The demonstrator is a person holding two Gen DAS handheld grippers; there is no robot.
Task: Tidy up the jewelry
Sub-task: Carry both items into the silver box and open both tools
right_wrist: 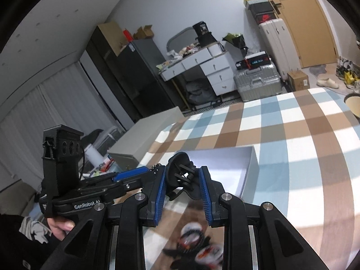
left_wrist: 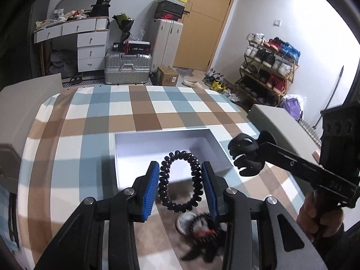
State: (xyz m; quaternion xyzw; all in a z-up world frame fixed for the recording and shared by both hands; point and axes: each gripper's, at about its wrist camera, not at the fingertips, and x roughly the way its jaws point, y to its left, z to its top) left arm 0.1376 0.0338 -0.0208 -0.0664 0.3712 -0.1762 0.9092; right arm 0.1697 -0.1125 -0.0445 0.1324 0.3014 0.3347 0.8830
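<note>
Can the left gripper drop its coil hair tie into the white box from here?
Probably yes. The left gripper holds the coil hair tie just at the near edge of the open white box, with nothing between them; the right gripper with its black claw clip sits off to the side.

a counter (left_wrist: 144, 112) under a blue, brown and white checked cloth (right_wrist: 292, 135) carries an open white box (left_wrist: 216, 144) and, nearer, a blurred pile of hair accessories (left_wrist: 202, 231).

box (left_wrist: 216, 144) on bed (left_wrist: 144, 112), pile (left_wrist: 202, 229) before
</note>
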